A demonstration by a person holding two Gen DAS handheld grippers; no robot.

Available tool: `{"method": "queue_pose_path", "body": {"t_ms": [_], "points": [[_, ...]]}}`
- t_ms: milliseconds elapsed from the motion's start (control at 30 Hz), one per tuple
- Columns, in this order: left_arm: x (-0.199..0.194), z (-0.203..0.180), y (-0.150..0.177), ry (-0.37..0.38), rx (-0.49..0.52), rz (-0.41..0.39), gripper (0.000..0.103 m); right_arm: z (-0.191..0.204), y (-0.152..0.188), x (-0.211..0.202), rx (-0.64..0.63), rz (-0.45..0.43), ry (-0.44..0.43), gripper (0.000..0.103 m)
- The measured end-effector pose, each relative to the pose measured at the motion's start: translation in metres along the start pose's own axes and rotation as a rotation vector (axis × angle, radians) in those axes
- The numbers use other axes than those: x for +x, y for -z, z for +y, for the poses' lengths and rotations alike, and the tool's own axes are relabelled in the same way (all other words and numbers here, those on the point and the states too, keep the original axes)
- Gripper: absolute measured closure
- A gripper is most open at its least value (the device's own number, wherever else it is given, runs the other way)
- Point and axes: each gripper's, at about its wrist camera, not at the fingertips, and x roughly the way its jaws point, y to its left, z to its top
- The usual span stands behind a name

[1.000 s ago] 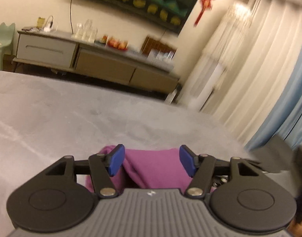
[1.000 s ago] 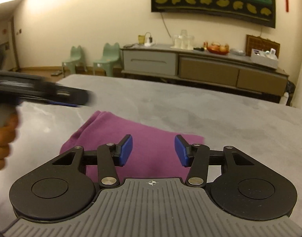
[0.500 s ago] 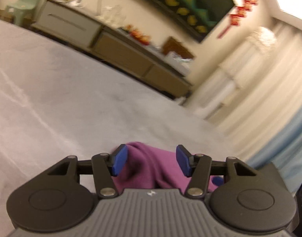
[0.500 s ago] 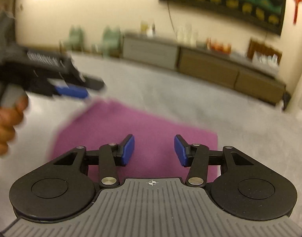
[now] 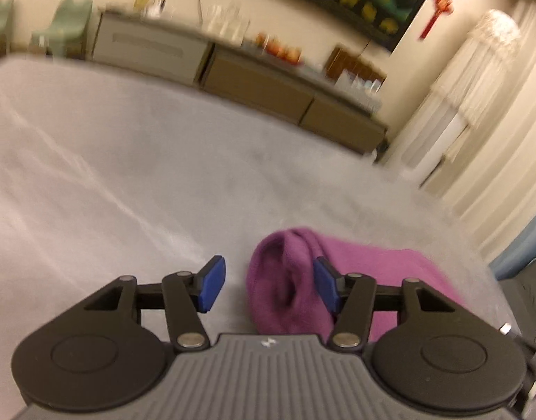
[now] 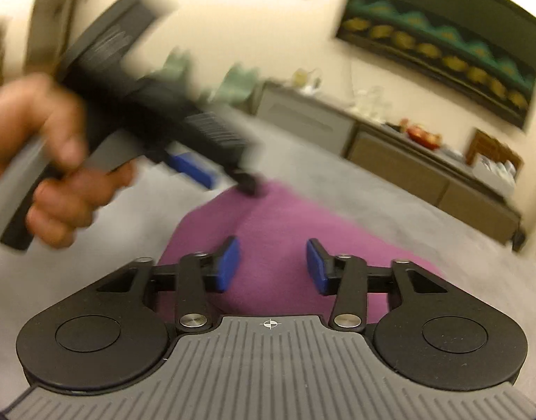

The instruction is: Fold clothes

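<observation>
Your left hand-held gripper point(image 5: 268, 285) has its jaws apart w/ nothing clamped. The purple garment point(image 5: 345, 280) lies on the grey counter point(image 5: 127, 182), and its bunched, rounded end sits partly in the gap, toward the right-hand pad point(image 5: 325, 288). Can't tell if that pad touches the fabric; the left-hand pad is over bare counter, clear of it.

Your right hand-held gripper point(image 6: 272, 266) is also released: jaws have just been opening, pads apart, w/ the garment point(image 6: 285, 224) spread flat on the counter point(image 6: 373, 206) below and beyond them, not pinched. Fabric shows a soft ridge running up toward its far left corner.

From the right wrist view, your left hand point(image 6: 47, 161) grips the other tool's handle at upper left, blurred; its tip hangs over the garment's far left corner. Contact there can't be judged thru the blur.

Bkgd: a long sideboard point(image 5: 253, 84) along the wall, pale curtains point(image 5: 478, 133) to the right.
</observation>
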Motion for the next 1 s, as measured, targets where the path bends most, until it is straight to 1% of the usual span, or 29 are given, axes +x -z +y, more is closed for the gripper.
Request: {"method": "queue_pose_path", "body": {"t_ms": [33,67,133,167,200,233,267,300,333,367,400,433,467,500,533,567,633,733,833,900,1000], "points": [[-0.015,-0.009,0.002,0.040,0.021,-0.029,0.048,-0.012,0.003,-0.017,0.057,-0.041,0.039,0.043],[-0.026,-0.019,0.006,0.077,0.044,-0.043,0.048,-0.026,0.009,-0.022,0.100,-0.037,0.068,0.043],[-0.031,-0.037,0.019,0.145,0.096,-0.016,0.046,-0.055,0.021,-0.032,0.184,-0.027,0.125,0.043],[-0.030,-0.045,0.027,0.160,0.125,0.005,0.045,-0.064,0.031,-0.023,0.220,0.003,0.101,0.044],[-0.021,-0.049,0.037,0.129,0.153,0.039,0.046,-0.073,0.041,-0.014,0.255,0.033,0.074,0.046],[-0.008,-0.050,0.046,0.078,0.168,0.070,0.048,-0.083,0.051,-0.005,0.290,0.064,0.047,0.043],[0.000,-0.051,0.053,0.045,0.177,0.086,0.046,-0.092,0.062,0.005,0.325,0.095,0.019,0.030],[0.001,-0.051,0.055,0.044,0.177,0.073,0.046,-0.103,0.065,0.006,0.385,0.114,-0.009,0.026],[0.000,-0.051,0.056,0.040,0.168,0.065,0.046,-0.116,0.064,0.004,0.456,0.142,-0.046,0.026],[-0.005,-0.052,0.053,0.030,0.142,0.066,0.046,-0.125,0.063,-0.003,0.508,0.150,-0.057,0.026],[-0.011,-0.055,0.050,0.018,0.119,0.066,0.036,-0.129,0.058,-0.014,0.530,0.136,-0.042,0.025],[-0.019,-0.060,0.048,-0.004,0.109,0.063,0.028,-0.128,0.055,-0.025,0.513,0.135,-0.024,0.022],[-0.029,-0.069,0.048,-0.042,0.118,0.054,0.012,-0.128,0.052,-0.035,0.494,0.135,-0.007,0.014],[-0.037,-0.080,0.049,-0.089,0.136,0.043,0.002,-0.127,0.049,-0.046,0.475,0.135,0.011,0.008],[-0.043,-0.090,0.050,-0.125,0.157,0.041,0.000,-0.123,0.051,-0.052,0.458,0.147,0.021,0.006],[-0.047,-0.101,0.053,-0.142,0.178,0.047,0.000,-0.119,0.054,-0.058,0.442,0.161,0.031,0.005],[-0.049,-0.115,0.056,-0.146,0.188,0.071,0.000,-0.108,0.060,-0.067,0.404,0.192,0.055,0.005],[-0.056,-0.126,0.067,-0.175,0.181,0.111,0.000,-0.090,0.070,-0.073,0.371,0.225,0.089,0.005],[-0.051,-0.133,0.073,-0.229,0.185,0.145,0.000,-0.083,0.069,-0.086,0.382,0.215,0.078,0.005],[-0.049,-0.138,0.078,-0.263,0.188,0.165,0.000,-0.079,0.068,-0.105,0.375,0.197,0.070,0.004],[-0.055,-0.145,0.086,-0.293,0.204,0.159,0.000,-0.070,0.067,-0.112,0.351,0.177,0.068,0.003]]}}
